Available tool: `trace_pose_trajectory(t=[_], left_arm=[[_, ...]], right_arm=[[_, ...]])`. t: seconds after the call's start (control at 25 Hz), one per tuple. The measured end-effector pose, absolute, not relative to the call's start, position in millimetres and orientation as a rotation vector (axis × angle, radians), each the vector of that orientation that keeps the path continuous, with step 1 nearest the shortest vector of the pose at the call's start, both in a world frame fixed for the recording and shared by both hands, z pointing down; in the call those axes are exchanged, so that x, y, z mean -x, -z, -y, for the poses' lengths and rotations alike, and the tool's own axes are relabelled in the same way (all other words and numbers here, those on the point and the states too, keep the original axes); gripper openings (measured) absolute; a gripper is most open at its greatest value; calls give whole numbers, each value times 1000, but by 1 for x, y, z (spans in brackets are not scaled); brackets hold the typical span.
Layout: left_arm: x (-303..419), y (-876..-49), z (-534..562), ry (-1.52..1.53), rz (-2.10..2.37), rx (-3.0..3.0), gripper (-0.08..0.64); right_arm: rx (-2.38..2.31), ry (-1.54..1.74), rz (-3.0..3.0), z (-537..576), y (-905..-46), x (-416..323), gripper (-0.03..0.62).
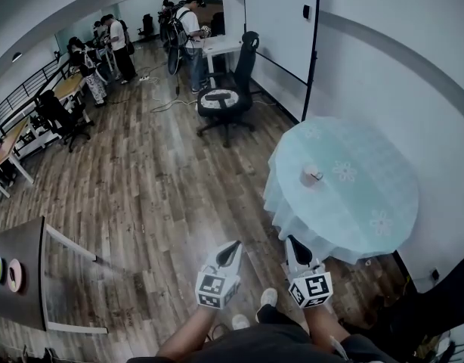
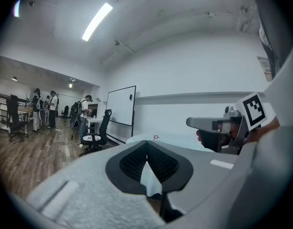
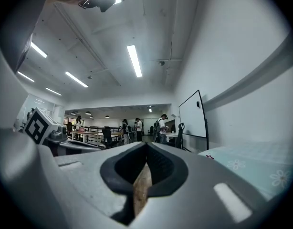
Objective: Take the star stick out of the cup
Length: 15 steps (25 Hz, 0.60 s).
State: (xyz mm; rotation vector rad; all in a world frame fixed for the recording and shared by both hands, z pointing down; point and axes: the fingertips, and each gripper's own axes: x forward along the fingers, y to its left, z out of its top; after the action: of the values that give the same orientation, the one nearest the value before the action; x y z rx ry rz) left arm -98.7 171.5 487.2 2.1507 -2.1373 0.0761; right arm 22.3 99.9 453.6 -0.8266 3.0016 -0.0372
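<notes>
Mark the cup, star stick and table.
cup [image 1: 310,178], head view, its side wall.
star stick [image 2: 156,137], left gripper view, the red star tip.
table [image 1: 372,176], head view, bare cloth on top.

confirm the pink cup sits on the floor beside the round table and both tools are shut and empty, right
No: the head view shows the pink cup standing on top of the round table. The left tool and right tool are shut and empty.

Table cloth [image 1: 368,203]: pale blue fabric, matt. Floor [image 1: 156,195]: wood-grain planks, low sheen. Left gripper [image 2: 146,144], right gripper [image 3: 146,146]: matt grey plastic shells, black ribbed pads [image 2: 132,163].
</notes>
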Motion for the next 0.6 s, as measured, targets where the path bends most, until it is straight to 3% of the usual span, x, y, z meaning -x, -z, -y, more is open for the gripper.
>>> trace_pose_trajectory(t=[0.6], left_arm=[[113,-488,-46,-101,2136,-2114,5]], right_arm=[[775,74,-3008,16,-458,-3,3]])
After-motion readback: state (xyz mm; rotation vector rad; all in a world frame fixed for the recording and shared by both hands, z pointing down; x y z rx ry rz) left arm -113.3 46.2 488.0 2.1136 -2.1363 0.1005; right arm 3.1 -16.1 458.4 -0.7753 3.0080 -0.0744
